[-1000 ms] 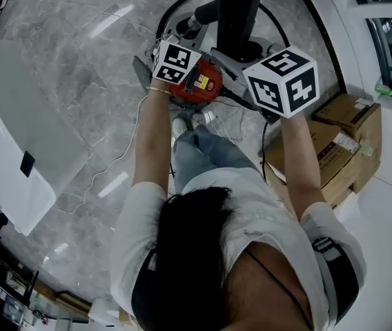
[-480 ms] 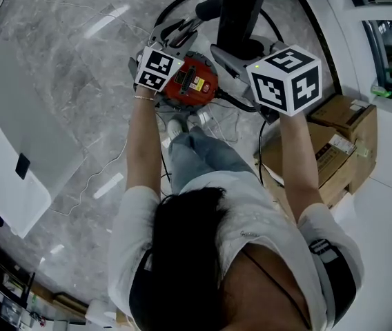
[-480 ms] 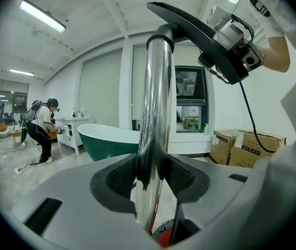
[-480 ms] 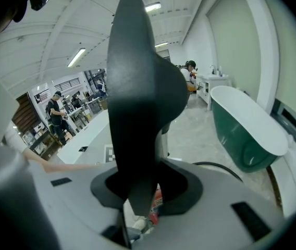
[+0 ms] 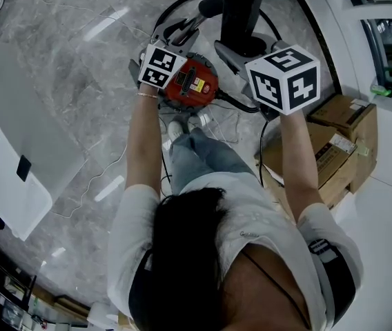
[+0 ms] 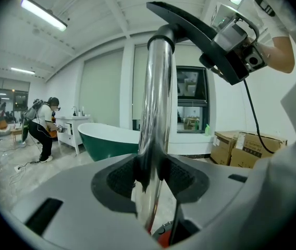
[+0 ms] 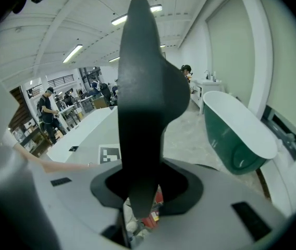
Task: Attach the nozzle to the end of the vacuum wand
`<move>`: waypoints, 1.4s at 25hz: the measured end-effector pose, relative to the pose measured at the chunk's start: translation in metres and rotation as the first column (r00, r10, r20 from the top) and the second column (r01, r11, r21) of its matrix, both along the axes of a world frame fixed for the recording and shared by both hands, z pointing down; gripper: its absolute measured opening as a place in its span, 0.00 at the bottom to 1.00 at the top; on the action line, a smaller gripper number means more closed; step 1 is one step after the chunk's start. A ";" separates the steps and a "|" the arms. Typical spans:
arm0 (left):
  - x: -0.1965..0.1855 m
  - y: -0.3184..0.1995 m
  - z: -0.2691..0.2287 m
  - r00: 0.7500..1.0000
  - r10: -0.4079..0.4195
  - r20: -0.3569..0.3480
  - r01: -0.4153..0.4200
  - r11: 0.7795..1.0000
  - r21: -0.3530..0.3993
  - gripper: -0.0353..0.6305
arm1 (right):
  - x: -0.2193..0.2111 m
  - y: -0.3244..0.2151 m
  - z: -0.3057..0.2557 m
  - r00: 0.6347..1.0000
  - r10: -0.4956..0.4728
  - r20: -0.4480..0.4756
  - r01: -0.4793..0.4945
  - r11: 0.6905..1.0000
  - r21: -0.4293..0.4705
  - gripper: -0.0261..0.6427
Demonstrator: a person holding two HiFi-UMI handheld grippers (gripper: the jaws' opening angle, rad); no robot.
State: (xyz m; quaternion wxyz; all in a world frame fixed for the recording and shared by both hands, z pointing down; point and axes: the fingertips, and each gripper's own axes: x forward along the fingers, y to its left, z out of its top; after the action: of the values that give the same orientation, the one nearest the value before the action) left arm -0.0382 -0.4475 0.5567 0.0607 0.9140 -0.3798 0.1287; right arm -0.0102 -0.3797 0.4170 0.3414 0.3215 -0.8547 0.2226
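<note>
Left tongs, whose jaws have just been closing, are pressed on the chrome wand; right tongs are clamped on the black nozzle. The nozzle is met by the wand's end at 12 o'clock in the left gripper view.

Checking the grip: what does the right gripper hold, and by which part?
The black nozzle, pinched between the right gripper's jaws near its tapered end.
</note>
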 end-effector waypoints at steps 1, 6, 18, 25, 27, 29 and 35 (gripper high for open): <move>-0.001 -0.001 0.000 1.000 -0.006 -0.003 0.006 1.000 0.000 0.28 | -0.001 -0.001 -0.001 1.000 0.014 -0.003 -0.014 1.000 0.013 0.22; -0.005 -0.007 -0.003 0.999 -0.035 -0.017 0.035 0.999 -0.004 0.28 | -0.003 -0.008 -0.006 0.997 0.067 0.034 -0.069 0.996 0.055 0.23; -0.005 -0.013 -0.002 0.998 -0.067 -0.023 0.066 0.998 -0.021 0.28 | 0.004 -0.016 -0.019 0.988 0.140 0.059 -0.148 0.977 0.152 0.26; -0.001 -0.008 -0.001 0.999 -0.033 -0.015 0.033 0.999 -0.019 0.28 | 0.009 -0.010 -0.020 0.998 0.058 -0.005 -0.057 0.991 0.123 0.24; 0.003 -0.004 0.000 1.000 -0.012 0.003 0.012 1.000 -0.017 0.28 | 0.012 -0.009 -0.020 0.997 -0.012 -0.081 0.021 0.994 0.107 0.24; 0.006 -0.001 0.001 1.000 -0.005 0.006 0.006 1.000 -0.019 0.28 | 0.013 -0.007 -0.019 0.988 -0.073 -0.137 0.085 0.993 0.086 0.23; 0.002 -0.001 0.001 1.000 -0.021 -0.020 0.020 0.999 -0.029 0.28 | 0.007 -0.005 -0.014 0.994 -0.087 -0.065 0.089 0.996 0.027 0.23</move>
State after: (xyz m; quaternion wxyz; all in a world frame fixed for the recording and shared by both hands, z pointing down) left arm -0.0363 -0.4483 0.5573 0.0788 0.9104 -0.3866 0.1244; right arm -0.0028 -0.3843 0.4026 0.3731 0.2956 -0.8600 0.1841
